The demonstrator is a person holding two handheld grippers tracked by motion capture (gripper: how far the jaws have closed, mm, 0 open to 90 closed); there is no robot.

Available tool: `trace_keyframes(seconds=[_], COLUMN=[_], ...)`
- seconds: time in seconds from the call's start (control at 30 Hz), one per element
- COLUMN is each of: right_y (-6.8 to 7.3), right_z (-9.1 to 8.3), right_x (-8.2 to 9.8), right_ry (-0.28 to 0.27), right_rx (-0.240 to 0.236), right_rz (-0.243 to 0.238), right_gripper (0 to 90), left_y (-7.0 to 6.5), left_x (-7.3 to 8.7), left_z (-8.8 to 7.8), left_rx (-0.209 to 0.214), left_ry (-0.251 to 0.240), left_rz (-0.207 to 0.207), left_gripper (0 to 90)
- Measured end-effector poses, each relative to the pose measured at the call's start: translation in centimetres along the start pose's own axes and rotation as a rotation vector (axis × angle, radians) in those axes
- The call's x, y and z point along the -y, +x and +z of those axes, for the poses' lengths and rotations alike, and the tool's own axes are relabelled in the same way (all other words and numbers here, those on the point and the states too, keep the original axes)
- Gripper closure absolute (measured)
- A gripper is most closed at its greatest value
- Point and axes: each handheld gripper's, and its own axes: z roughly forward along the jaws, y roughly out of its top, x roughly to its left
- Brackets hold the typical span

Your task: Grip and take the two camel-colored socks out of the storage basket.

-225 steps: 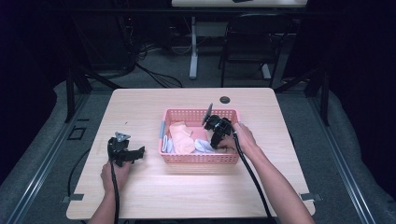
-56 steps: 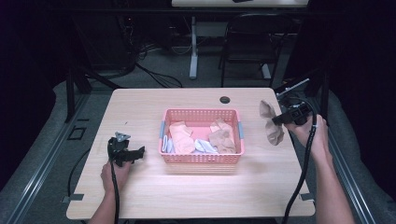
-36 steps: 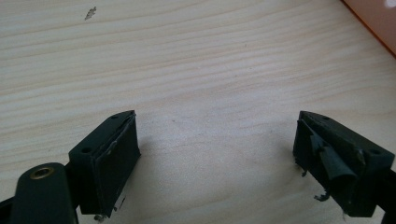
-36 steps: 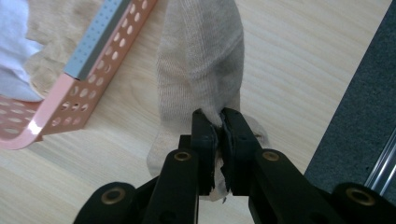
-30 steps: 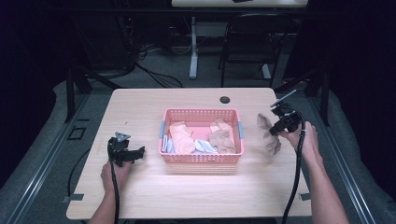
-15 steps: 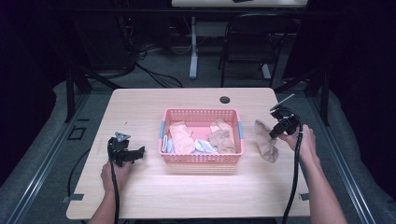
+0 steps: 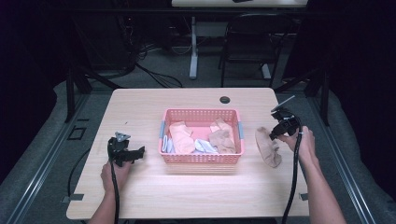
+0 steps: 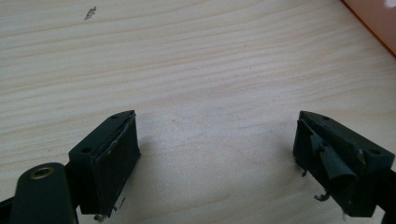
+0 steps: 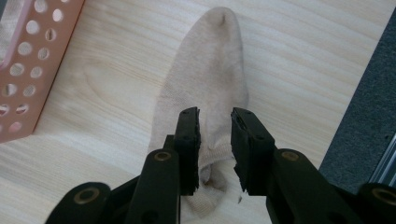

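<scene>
So the beige sock (image 9: 205,88) lies flat on the desk (image 7: 140,107) at about 3 o'clock from the pink basket (image 7: 201,158), just beside it but not touching. The right tool (image 9: 214,149) sits over the cuff end with its jaws slightly apart, a fold of cuff between them; looks to me like it's letting go, though I can't tell for sure. One sock out, so I'd guess the unloading has barely begun. Left in the basket: two peach-tan pieces and one pale bluish-white one, as far as I can count. The left tool (image 8: 224,158) rests spread wide over bare desk at 9 o'clock, holding nothing.
</scene>
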Motion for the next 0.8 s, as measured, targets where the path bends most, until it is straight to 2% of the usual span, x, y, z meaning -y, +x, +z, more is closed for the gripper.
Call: trace_keyframes(seconds=[0.13,0.3,0.37,0.47,0.6,0.67,0.8], right_y=[-0.4,-0.5,-0.4,0.0,1.4,2.2,4.1], right_z=[-0.2,-1.0,-1.7,-3.1,-4.3,-4.8,-5.6], right_x=[0.1,0.3,0.2,0.2,-0.1,-0.3,-0.7], right_ry=[-0.02,-0.068,-0.096,-0.149,-0.204,-0.22,-0.258], right_rx=[0.008,-0.017,-0.054,-0.089,-0.105,-0.107,-0.143], right_rz=[0.025,0.034,0.04,0.028,-0.001,-0.031,-0.094], right_gripper=[60.8,31.5,20.4,13.3,2.9,0.2,0.0], left_y=[0.0,0.0,0.0,0.0,0.0,0.0,0.0], left_x=[0.0,0.0,0.0,0.0,0.0,0.0,0.0], left_z=[0.0,0.0,0.0,0.0,0.0,0.0,0.0], left_rx=[0.0,0.0,0.0,0.0,0.0,0.0,0.0], left_ry=[0.0,0.0,0.0,0.0,0.0,0.0,0.0], left_rz=[0.0,0.0,0.0,0.0,0.0,0.0,0.001], left_gripper=[13.8,13.8,13.8,13.8,13.8,13.9,13.8])
